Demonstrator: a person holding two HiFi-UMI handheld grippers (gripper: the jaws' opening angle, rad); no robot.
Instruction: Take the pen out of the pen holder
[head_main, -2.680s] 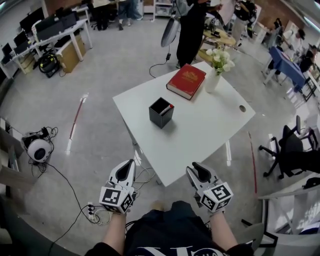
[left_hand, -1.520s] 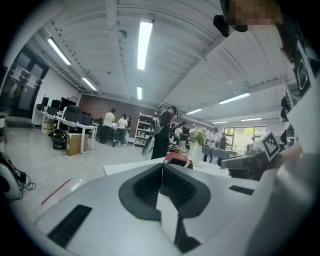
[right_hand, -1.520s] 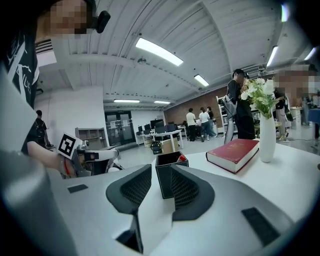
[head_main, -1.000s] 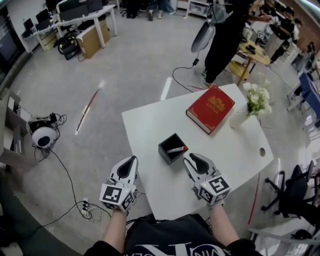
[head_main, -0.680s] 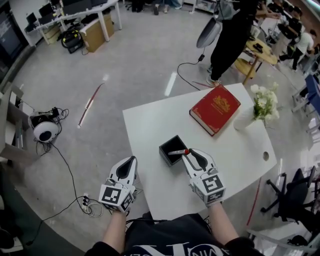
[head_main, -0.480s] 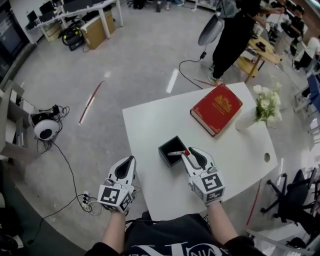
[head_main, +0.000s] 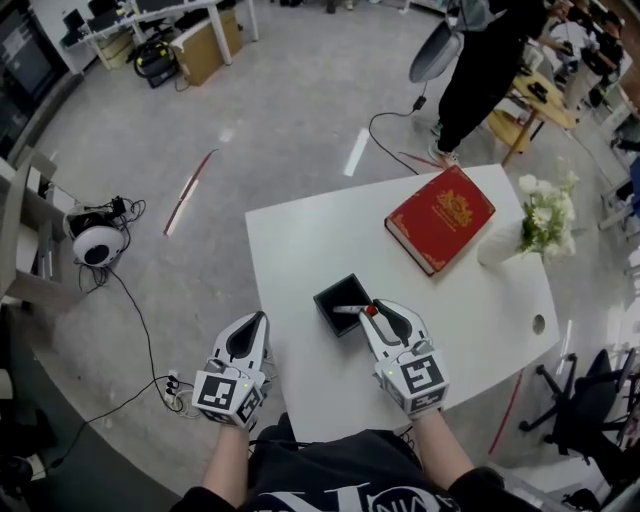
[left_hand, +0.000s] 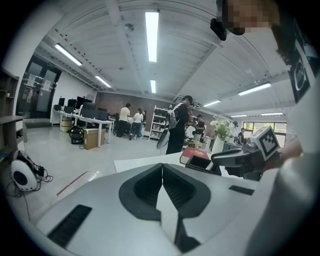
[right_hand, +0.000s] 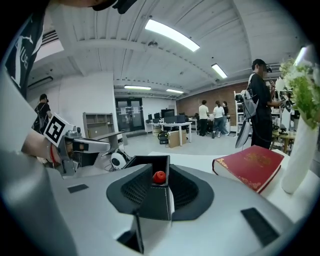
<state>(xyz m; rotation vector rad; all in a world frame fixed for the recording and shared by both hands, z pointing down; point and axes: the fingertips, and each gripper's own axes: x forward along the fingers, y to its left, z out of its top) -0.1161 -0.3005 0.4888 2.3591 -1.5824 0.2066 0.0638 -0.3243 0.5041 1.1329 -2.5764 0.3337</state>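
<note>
A black square pen holder (head_main: 335, 296) stands on the white table (head_main: 300, 240) near its front edge. One pen (head_main: 350, 310) with a red cap (right_hand: 159, 177) leans in it, cap toward me. My right gripper (head_main: 374, 309) reaches the holder's near right rim. Its jaws have just been closing and stand open, with the red cap between them; the pads do not clearly press on it. The holder's rim (right_hand: 145, 161) shows just past the fingertips of this right gripper (right_hand: 161, 167). My left gripper (head_main: 260, 320) hangs shut and empty off the table's left front side, its pads meeting (left_hand: 162, 167).
A red book (head_main: 440, 218) lies at the table's back right, beside a white vase of flowers (head_main: 505, 245). A cable hole (head_main: 539, 324) is at the right edge. A person (head_main: 490, 70) stands behind the table. Cables and a round white device (head_main: 97, 243) lie on the floor left.
My right gripper has moved forward from the table's front edge up to the pen holder, and the red cap now sits between its jaws. The left gripper has stayed put.
</note>
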